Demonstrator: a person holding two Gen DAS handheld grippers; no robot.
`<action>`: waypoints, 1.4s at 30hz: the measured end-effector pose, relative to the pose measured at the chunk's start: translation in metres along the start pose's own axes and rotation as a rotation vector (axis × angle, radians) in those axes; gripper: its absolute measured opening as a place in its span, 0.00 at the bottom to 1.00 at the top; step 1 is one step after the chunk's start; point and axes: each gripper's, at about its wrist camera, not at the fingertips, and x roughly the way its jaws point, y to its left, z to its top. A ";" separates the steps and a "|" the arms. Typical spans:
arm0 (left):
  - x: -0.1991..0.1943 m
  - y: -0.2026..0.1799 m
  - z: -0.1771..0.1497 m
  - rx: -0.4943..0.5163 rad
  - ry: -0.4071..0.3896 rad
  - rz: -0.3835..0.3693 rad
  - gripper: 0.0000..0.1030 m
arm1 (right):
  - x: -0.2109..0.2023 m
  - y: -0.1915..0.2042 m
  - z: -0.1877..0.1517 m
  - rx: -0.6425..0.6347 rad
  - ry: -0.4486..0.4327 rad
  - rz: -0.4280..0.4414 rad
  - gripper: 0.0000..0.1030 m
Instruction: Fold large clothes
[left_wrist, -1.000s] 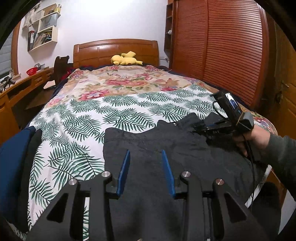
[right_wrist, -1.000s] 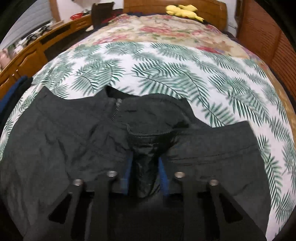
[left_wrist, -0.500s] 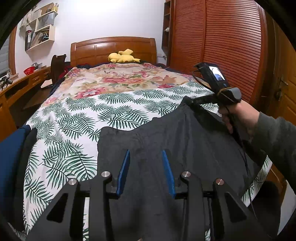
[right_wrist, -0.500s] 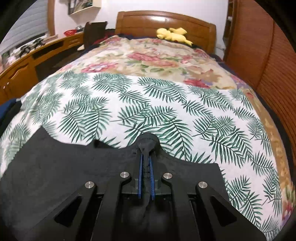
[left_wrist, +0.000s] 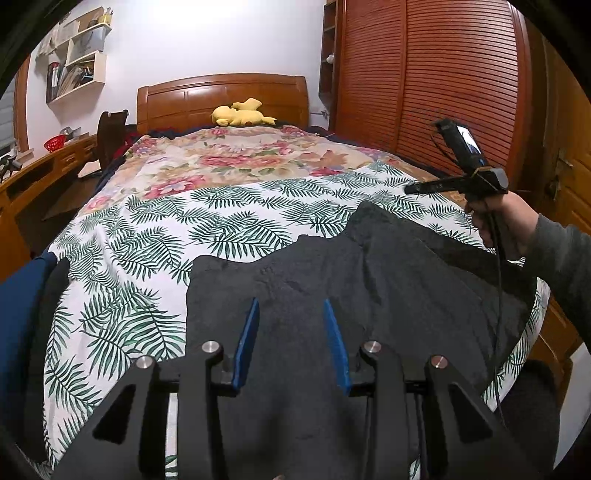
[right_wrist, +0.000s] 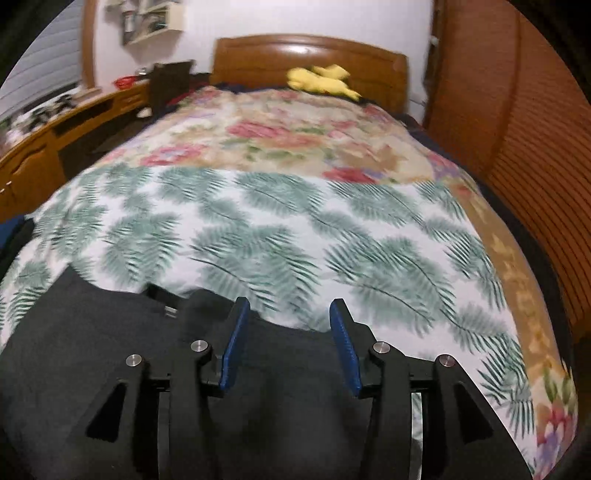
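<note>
A large dark grey garment (left_wrist: 369, 288) lies spread on the near end of the bed, its far edge peaked toward the right. In the right wrist view the garment (right_wrist: 92, 332) shows a zip at its top edge. My left gripper (left_wrist: 291, 302) hovers over the garment's near part, blue fingers apart with nothing pinched. My right gripper (right_wrist: 289, 301) is opening its jaws just above the garment's far edge, nothing between them. From the left wrist view the right gripper (left_wrist: 410, 190) hangs above the peak, held by a hand in a grey sleeve.
The bed carries a palm-leaf sheet (left_wrist: 221, 221) and a floral cover behind it. A yellow plush toy (left_wrist: 240, 116) lies by the headboard. A slatted wooden wardrobe (left_wrist: 443, 92) stands right, a desk (left_wrist: 29, 177) left, blue cloth (left_wrist: 18, 314) at the near left.
The right gripper pinched the garment's edge, carried it up and toward the headboard, then opened and let it go. The left gripper stayed put.
</note>
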 end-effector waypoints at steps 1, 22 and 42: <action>0.000 0.000 0.000 0.000 0.000 0.000 0.34 | 0.006 -0.011 -0.005 0.015 0.025 -0.009 0.44; 0.014 -0.010 0.001 0.018 0.030 0.003 0.34 | 0.069 -0.076 -0.062 0.242 0.237 0.190 0.09; 0.000 -0.020 -0.012 0.036 0.033 -0.003 0.35 | -0.053 -0.077 -0.051 0.091 -0.050 -0.145 0.40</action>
